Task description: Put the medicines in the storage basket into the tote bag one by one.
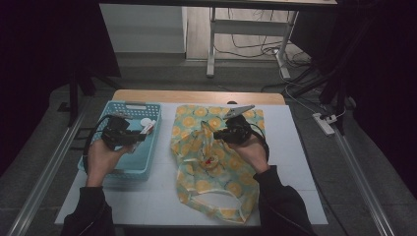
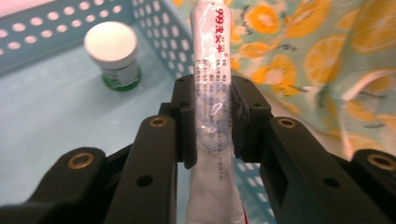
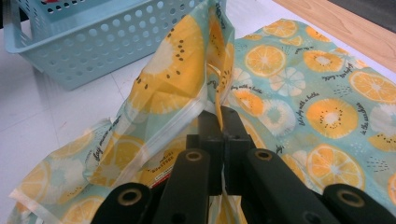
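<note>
Left gripper (image 1: 140,136): held in the left hand (image 1: 103,156), jaws clamped on a white tube (image 2: 211,93). Right gripper (image 1: 220,134): in the right hand (image 1: 254,152), jaws apparently pinching fabric bag edge (image 3: 217,88).

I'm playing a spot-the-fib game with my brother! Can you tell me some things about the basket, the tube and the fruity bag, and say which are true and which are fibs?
1. The left gripper pinches a white tube. True.
2. A small jar with a white lid stands in the blue basket. True.
3. The bag has strawberries printed on it. False: orange and yellow fruit slices.
4. The right gripper is open, holding nothing. False: it is shut on the bag's edge, lifting it.
5. The basket sits on top of the bag. False: it sits beside it.
</note>
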Demonstrator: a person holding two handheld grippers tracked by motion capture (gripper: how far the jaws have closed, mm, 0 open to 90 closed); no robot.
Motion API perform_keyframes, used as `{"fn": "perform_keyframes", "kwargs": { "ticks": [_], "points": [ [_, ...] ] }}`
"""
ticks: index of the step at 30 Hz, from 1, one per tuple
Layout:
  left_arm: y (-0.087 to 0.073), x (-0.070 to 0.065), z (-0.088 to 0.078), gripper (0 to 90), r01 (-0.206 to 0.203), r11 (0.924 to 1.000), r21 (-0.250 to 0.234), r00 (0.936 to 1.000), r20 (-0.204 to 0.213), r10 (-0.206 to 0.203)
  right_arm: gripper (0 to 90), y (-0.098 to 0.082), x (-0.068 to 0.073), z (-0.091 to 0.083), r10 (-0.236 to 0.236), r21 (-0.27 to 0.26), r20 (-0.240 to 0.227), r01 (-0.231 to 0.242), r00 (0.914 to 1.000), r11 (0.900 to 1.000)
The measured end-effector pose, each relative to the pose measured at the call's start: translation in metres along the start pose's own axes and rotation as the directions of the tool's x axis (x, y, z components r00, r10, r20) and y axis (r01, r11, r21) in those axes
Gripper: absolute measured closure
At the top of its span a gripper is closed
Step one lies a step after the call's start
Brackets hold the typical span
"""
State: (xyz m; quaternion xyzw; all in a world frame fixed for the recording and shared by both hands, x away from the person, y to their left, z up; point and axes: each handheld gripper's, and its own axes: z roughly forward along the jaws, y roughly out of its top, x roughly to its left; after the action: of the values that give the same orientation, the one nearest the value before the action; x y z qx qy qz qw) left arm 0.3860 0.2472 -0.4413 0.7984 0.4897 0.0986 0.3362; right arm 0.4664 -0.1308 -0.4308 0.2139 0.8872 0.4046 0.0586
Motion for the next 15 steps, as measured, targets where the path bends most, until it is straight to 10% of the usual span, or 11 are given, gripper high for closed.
{"fn": "perform_keyframes", "kwargs": {
  "ticks": [15],
  "points": [
    [0.004, -0.039, 0.004, 72.9, -0.069, 0.9975, 0.017, 0.9936, 0.091, 0.067, 90.0, 0.001, 0.0, -0.001, -0.003, -0.003, 0.003, 0.003, 1.0, 1.0]
  ]
}}
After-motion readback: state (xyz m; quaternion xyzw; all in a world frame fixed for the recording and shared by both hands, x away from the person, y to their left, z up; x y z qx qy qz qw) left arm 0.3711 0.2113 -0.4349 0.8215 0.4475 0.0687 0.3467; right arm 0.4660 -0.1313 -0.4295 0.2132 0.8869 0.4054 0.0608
